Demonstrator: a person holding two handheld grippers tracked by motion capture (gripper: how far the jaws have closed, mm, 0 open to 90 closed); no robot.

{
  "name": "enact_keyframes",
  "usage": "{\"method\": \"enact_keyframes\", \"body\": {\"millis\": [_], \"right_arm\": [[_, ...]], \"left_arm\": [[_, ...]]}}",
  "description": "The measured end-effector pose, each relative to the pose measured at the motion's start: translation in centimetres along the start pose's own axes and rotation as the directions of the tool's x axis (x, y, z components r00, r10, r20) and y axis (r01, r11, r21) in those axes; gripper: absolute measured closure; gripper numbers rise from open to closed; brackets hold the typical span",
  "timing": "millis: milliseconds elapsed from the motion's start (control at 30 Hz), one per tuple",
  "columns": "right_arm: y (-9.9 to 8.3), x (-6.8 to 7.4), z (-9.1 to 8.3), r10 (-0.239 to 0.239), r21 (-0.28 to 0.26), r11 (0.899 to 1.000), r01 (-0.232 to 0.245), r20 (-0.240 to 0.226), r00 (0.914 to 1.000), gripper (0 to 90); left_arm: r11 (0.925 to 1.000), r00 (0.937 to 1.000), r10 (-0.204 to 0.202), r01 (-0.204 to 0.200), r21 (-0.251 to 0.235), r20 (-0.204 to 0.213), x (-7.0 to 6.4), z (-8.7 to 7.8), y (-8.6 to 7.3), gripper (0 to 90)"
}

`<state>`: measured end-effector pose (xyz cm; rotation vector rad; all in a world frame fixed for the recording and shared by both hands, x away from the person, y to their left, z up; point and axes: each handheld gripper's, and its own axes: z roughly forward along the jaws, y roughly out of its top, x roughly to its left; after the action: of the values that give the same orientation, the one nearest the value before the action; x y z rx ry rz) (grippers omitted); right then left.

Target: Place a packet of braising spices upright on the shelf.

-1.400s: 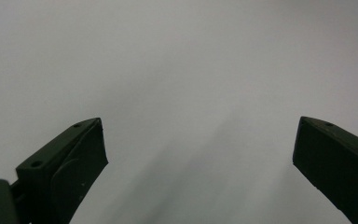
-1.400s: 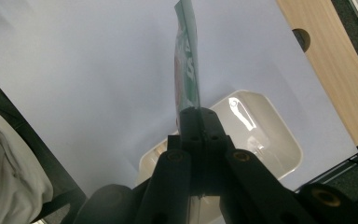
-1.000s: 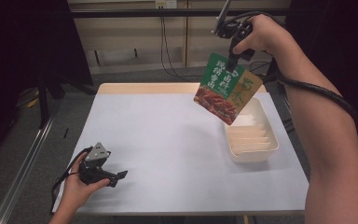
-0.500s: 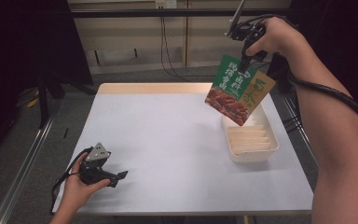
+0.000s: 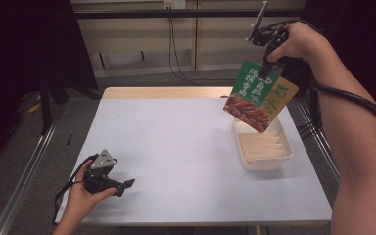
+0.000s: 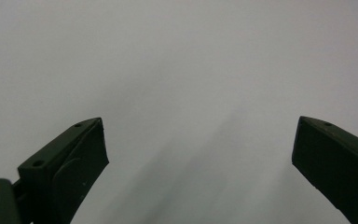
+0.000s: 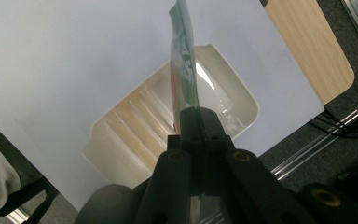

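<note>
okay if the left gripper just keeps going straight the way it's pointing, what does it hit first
Probably nothing: the left gripper lies low over the bare table, jaws open toward the right, with free surface ahead; the white tray looks off that line.

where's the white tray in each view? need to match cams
High view: white tray at right of the table, under the hanging snack packet.
Left gripper view: not in it.
Right gripper view: centre, behind the packet's edge.
Shared landmark: the packet, held by the right hand-held gripper.
</note>
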<state>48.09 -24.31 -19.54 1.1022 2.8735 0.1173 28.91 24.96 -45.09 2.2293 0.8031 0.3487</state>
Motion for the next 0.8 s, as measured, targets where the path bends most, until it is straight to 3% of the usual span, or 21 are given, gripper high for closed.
{"method": "enact_keyframes", "body": {"millis": [800], "right_arm": [[-1.9, -1.1, 1.5, 0.032, 0.081, 0.996, -0.032, -0.004, 0.9995, 90.0]], "left_arm": [[1.0, 1.0, 0.006, -0.006, -0.003, -0.006, 0.0, 0.1, 0.0, 3.1]]}}
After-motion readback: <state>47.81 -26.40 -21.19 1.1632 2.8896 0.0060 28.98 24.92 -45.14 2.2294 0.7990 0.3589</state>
